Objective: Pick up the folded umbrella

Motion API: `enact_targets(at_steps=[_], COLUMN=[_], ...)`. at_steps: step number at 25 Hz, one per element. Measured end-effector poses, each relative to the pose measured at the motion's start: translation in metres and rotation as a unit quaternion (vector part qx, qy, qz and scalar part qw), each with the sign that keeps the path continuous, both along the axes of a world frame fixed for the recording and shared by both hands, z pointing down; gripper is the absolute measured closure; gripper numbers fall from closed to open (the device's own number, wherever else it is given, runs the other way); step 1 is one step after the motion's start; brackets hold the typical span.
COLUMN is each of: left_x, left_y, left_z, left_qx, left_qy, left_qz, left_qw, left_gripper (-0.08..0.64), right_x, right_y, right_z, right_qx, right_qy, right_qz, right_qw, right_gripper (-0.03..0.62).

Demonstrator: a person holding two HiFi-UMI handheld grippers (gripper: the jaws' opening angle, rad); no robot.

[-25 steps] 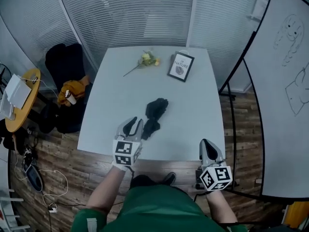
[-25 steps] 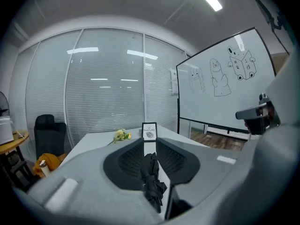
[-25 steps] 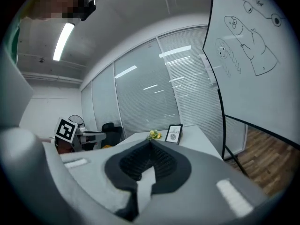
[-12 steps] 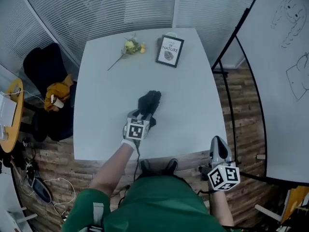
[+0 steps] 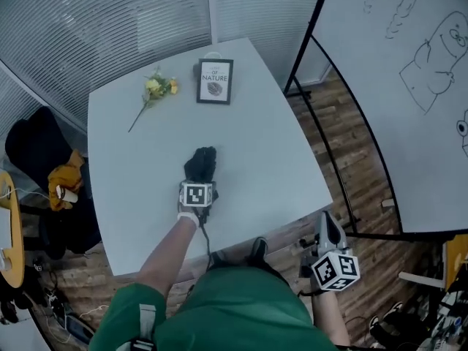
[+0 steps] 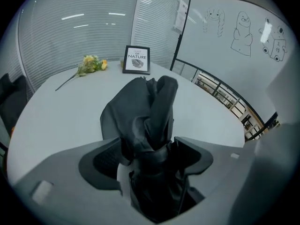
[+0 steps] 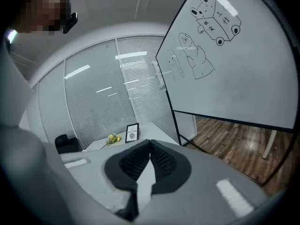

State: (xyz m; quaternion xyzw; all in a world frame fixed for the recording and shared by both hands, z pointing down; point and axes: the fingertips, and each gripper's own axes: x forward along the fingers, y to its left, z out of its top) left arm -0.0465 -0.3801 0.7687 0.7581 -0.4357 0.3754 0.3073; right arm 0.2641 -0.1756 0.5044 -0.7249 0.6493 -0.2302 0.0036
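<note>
Pale table [image 5: 270, 152], umbrella [image 5: 201, 163] near its front edge

I see blinds [image 5: 88, 28] behind, a whiteboard [image 5: 409, 86] with doodles at right and wood floor [image 5: 344, 159] beneath. The black umbrella lies folded on the table, well apart from the frame [image 5: 215, 81] and flower [image 5: 157, 88]. My left gripper [image 6: 150, 145] has just been opening; its 2 jaws straddle the umbrella's near end. The right gripper [image 7: 150, 144] hangs off the table, jaws together, empty.
</note>
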Motion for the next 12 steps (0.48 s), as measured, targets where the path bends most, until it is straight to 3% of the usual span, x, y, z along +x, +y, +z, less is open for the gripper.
enact_targets(at_steps=[7, 12], left_x=[-0.002, -0.001], left_y=[-0.004, -0.005], left_z=[0.017, 0.014], left_qx=[-0.018, -0.016], left_qy=[0.001, 0.033], left_qz=[-0.030, -0.036], left_qw=[0.9994, 0.9987], left_gripper=[0.228, 0.265], right_x=[0.006, 0.001], right_y=[0.030, 0.029], right_z=[0.012, 0.008], right_qx=[-0.023, -0.017], right_qy=[0.006, 0.015], right_qz=[0.031, 0.022], right_qw=[0.999, 1.000], right_gripper=[0.589, 0.589])
